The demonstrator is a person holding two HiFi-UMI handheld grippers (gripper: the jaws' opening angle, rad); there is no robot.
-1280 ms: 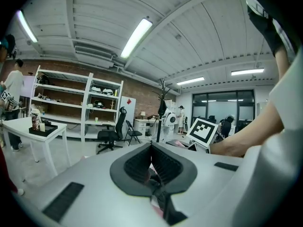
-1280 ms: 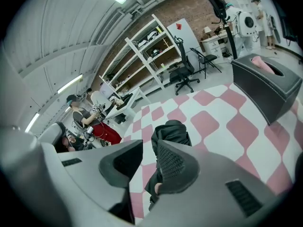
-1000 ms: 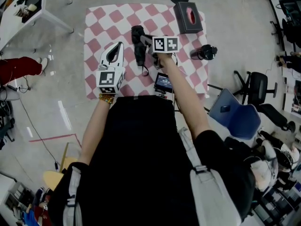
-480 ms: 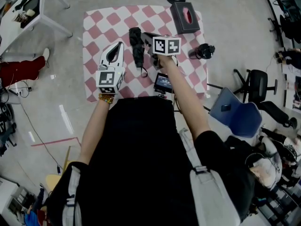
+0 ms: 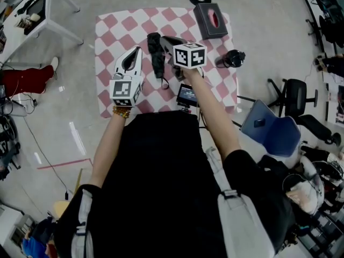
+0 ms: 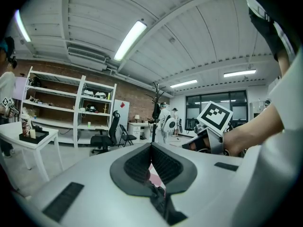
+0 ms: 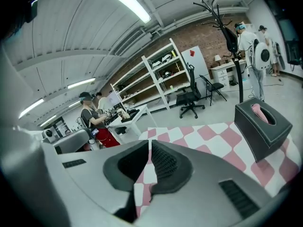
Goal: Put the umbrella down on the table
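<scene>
Only your head view shows the black folded umbrella point(image 5: 156, 52). It lies flat on the pink-and-white checked tablecloth point(image 5: 115, 31), just left of your right gripper point(image 5: 164, 39). That gripper's own view shows its jaws, which have just been closing, pinched together on nothing. Your left gripper point(image 5: 136, 51) is likewise clenched and empty. A black tissue box point(image 5: 210, 19) sits at the far corner, apart from the umbrella.

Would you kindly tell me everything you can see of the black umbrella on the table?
The umbrella is black, folded into a short compact roll, seemingly fabric, with a thin loop trailing from its near end. It lies flat near the middle of the pink-and-white checked tablecloth, pointing away from the person.
</scene>
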